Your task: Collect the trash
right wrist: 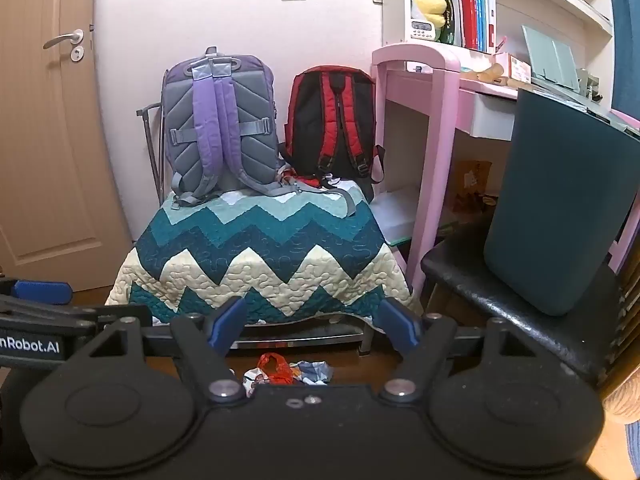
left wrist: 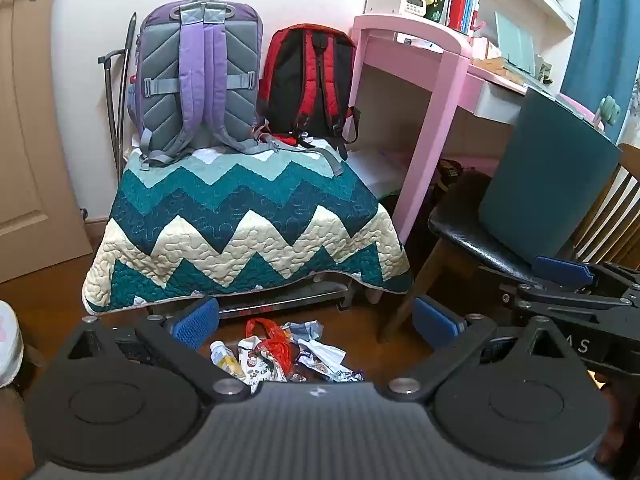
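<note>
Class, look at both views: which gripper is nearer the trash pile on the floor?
Left, probably. The left gripper hangs open right above the trash pile; the right gripper, also open, sees it smaller and lower, seemingly farther back.

- Zigzag-patterned quilt in teal, dark blue and cream, draped over a low piece of furniture with a metal rail below.
- Purple and grey padded backpack, upright on the quilt, straps facing the camera, against the pale wall.
- Red and black backpack, upright just beside the purple one, nearer the desk.
- Pink desk, to the right of the quilt, with papers on top.
- White shelf unit above the desk, holding red and blue books, a yellow plush toy and a small digital clock.
- Black-seated wooden chair, carrying a dark teal cushion leaning on its backrest.
- Beige door with a metal lever handle, at left.
</note>
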